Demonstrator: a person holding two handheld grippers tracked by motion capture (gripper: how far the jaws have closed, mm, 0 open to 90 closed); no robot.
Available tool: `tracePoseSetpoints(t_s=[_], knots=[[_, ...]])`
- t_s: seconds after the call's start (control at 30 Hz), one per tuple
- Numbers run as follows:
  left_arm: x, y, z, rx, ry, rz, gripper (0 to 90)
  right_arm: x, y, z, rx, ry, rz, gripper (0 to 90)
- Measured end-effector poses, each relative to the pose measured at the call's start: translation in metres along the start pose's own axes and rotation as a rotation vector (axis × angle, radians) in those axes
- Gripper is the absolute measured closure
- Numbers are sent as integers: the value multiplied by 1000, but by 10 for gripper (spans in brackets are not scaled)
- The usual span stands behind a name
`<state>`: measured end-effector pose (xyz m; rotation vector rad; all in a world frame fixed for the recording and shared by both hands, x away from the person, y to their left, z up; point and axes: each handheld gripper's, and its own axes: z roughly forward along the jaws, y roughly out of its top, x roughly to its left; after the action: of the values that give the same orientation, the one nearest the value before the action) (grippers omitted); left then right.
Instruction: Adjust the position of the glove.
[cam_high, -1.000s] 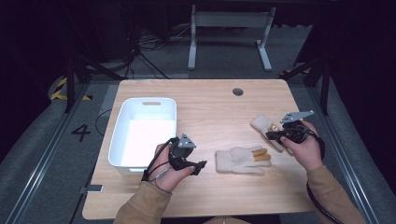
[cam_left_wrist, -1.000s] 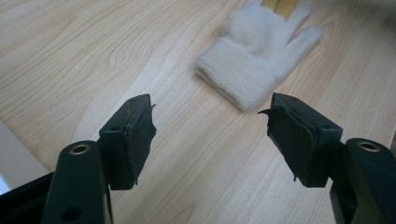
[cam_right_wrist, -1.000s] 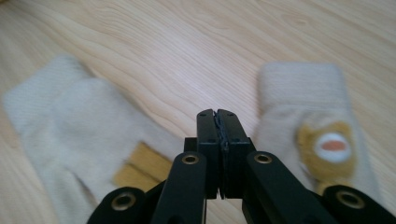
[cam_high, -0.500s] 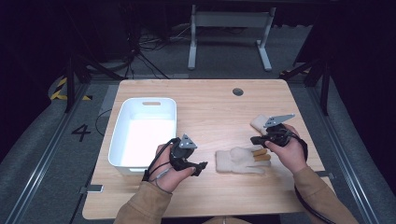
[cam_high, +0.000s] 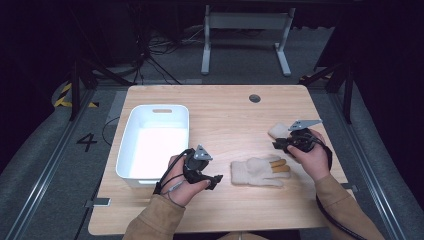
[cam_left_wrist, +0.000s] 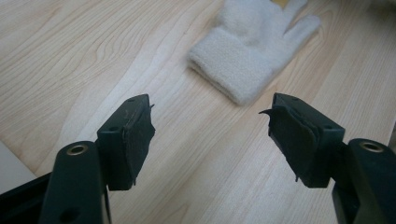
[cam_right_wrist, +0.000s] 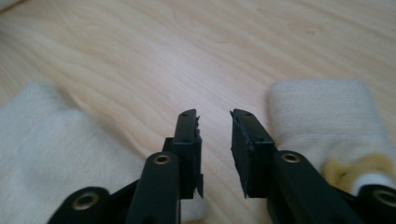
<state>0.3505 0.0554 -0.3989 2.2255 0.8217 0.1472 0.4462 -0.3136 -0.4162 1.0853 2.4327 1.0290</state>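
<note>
- High view: left tool (cam_high: 212, 179) held low over the wooden surface (cam_high: 225, 115), jaws spread, nothing between them. A cream knit glove (cam_high: 257, 171) lies flat just to its right, cuff toward the tool, not touching it. White plastic bin (cam_high: 155, 142) sits just to the tool's left.
- High view: right tool (cam_high: 278, 145) is held above the fingertip end of that glove; a second cream glove (cam_high: 278, 131) lies just beyond the tool, partly hidden by it.
- Left gripper view: left tool (cam_left_wrist: 210, 135) wide open and empty, bare wood between the pads; glove (cam_left_wrist: 252, 51) lies ahead, cuff end nearest, apart from the jaws.
- Right gripper view: right tool (cam_right_wrist: 215, 133) has a narrow gap between the pads, having just been opening; only wood shows in the gap. One glove (cam_right_wrist: 51, 154) lies to the left of the jaws, the other glove (cam_right_wrist: 327, 116) to the right, yellow fingertip trim near the right jaw.
</note>
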Motion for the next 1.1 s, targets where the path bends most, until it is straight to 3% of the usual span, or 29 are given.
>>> tracePoseSetpoints(t_s=[0.07, 0.17, 0.33, 0.47, 0.6, 1.1], knots=[[0, 0, 0, 1, 0, 0, 313, -3, 0, -2, -19, -6, 7, 691], [0, -2, 1, 8, 1, -2, 311, -14, 2, -5, -40, -58, -7, 620], [0, -4, 0, 13, 3, -5, 310, -29, -3, -3, -42, -113, 0, 512], [1, -6, 1, 19, 7, -8, 309, -35, -6, 0, -52, -116, 6, 455], [0, -6, -1, 18, 5, -6, 308, -41, -11, 5, -32, -171, 0, 396], [2, -7, 3, 32, 0, -7, 303, -54, -25, 8, 14, -200, 56, 366]])
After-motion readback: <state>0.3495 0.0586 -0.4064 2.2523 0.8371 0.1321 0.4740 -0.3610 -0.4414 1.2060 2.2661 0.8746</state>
